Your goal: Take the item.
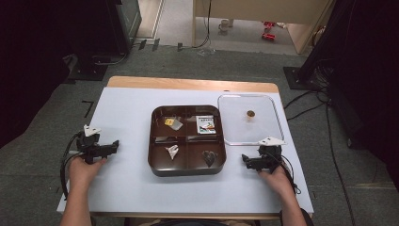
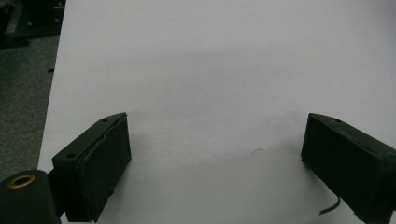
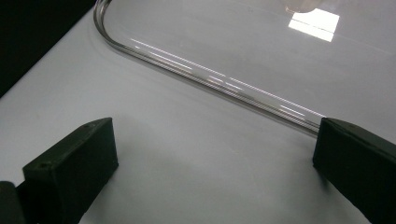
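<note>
Two claws, left claw point(image 1: 114, 145) and right claw point(image 1: 245, 160), rest wide-jawed flanking the tray point(image 1: 187, 168).

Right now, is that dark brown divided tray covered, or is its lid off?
Off. The dark brown divided tray lies open, while the clear plastic lid rests flat on the table beside it.

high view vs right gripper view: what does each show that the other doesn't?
High view alone: the brown tray with four compartments holding small items, the left tool, both hands, the floor. Right gripper view alone: a close look along the right tool, jaws wide apart with nothing between them. Both: the clear lid lying beside the tray, and the white table.
</note>
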Motion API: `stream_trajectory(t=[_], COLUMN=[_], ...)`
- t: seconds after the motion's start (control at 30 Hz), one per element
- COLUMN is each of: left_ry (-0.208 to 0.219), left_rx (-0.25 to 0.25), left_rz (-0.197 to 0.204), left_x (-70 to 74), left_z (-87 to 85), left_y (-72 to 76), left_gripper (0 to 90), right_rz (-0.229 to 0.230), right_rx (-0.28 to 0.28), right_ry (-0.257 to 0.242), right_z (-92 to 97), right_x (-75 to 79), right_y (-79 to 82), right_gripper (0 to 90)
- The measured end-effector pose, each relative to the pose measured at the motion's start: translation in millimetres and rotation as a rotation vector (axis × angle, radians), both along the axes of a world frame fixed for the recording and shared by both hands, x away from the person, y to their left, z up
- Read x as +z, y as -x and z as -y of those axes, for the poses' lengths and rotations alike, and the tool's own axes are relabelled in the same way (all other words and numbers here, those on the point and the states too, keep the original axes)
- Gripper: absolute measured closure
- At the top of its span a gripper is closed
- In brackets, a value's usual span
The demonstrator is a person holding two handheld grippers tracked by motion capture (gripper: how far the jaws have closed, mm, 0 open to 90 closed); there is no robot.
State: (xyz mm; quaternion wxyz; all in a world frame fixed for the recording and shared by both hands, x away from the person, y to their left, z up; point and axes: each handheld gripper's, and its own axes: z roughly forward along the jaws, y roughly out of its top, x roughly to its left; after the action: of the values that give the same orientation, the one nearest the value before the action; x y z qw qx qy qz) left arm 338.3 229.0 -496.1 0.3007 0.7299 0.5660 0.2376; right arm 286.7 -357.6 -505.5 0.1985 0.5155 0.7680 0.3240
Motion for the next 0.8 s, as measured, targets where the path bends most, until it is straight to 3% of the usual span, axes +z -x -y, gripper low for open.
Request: stream_trajectory(t=[0.3, 0.8], left_ry=[-0.002, -0.016], left_rx=[-0.002, -0.003], left_rz=[-0.003, -0.077], left_x=[0.6, 9.6], left_z=[0.2, 2.9], left_y=[-0.5, -4.1], left_gripper=[7.9, 15.7], right_rz=[-0.001, 0.0], right_rx=[0.0, 0.001], right_ry=[0.001, 0.002], right_z=[-0.1, 0.0], right_x=[0.1, 0.1], right_y=[0.1, 0.1], right_gripper=[0.0, 0.0])
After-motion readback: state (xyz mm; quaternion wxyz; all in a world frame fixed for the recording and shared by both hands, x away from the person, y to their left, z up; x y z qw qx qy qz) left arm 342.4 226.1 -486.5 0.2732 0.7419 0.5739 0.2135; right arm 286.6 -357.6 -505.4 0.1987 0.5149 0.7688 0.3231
